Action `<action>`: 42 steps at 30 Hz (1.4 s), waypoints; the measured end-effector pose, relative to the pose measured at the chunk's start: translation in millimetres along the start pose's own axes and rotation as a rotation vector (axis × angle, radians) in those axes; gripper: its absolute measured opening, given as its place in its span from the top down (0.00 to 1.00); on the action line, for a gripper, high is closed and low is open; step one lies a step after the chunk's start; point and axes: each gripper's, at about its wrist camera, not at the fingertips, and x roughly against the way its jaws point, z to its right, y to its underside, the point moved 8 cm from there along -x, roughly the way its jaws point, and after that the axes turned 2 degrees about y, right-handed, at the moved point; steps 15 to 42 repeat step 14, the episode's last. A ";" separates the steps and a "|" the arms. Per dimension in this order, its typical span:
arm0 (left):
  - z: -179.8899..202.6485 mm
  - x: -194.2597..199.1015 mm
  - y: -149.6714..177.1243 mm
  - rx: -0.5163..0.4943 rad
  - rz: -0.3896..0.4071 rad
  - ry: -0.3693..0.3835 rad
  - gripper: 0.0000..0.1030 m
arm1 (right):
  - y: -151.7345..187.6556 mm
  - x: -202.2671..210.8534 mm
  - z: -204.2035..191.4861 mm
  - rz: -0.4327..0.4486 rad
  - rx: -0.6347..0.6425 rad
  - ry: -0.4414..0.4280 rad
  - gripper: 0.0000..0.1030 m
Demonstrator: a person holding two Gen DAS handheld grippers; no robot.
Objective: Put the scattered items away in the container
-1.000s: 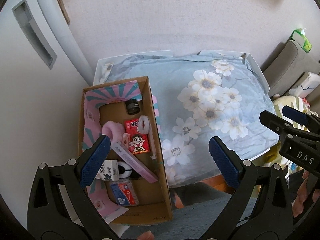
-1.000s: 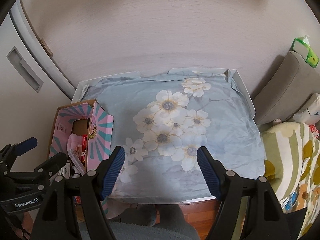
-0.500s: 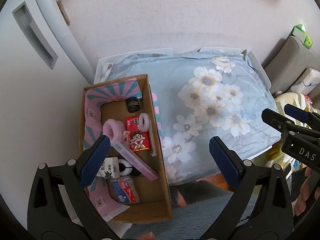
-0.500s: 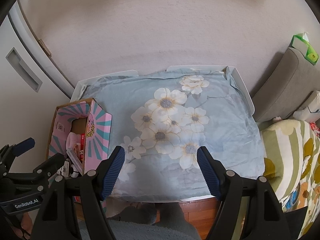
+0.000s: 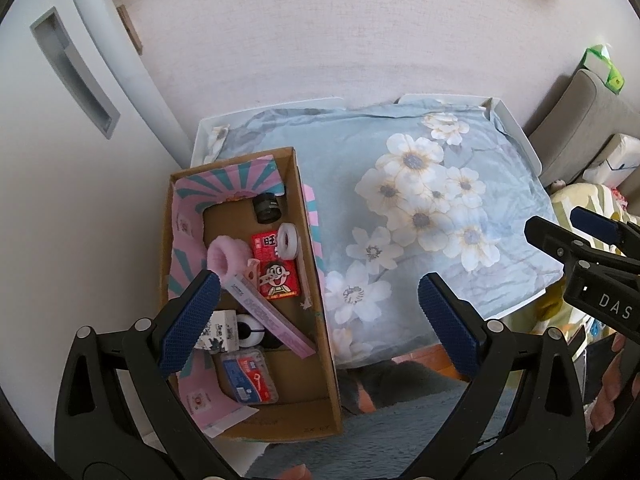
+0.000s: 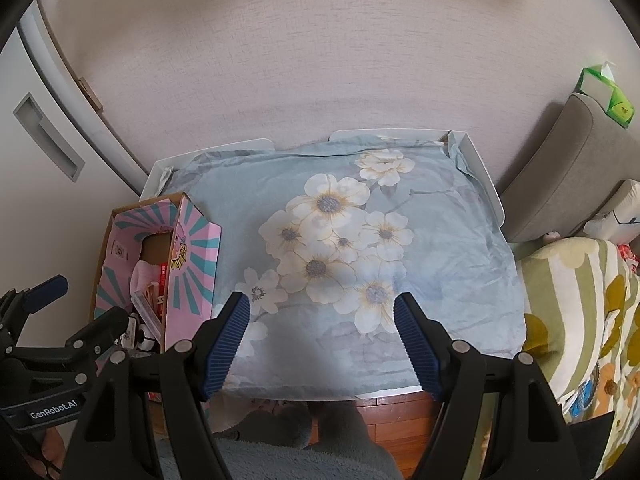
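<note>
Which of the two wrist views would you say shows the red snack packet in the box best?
The left wrist view: the red snack packet lies face-up in the cardboard box. The right wrist view shows only a red sliver behind the box wall.

The cardboard box (image 5: 312, 280) is matt brown with printed pink paper flaps. The floral cloth (image 6: 440, 248) looks soft and wrinkled.

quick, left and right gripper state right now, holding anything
Left gripper: open, holding nothing, above the cardboard box.
Right gripper: open, holding nothing, above the floral cloth.
</note>
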 end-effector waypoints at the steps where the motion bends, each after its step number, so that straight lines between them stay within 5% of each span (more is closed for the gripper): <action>1: -0.3 0.4 0.4 -0.002 0.002 -0.004 0.03 | 0.3 0.1 0.1 0.000 0.001 -0.001 0.31; 14: -5.3 8.8 2.0 -0.025 0.040 -0.067 0.03 | 2.1 1.8 -4.1 -0.001 -0.001 -0.006 0.31; 42: -5.3 8.8 2.0 -0.025 0.040 -0.067 0.03 | 2.1 1.8 -4.1 -0.001 -0.001 -0.006 0.31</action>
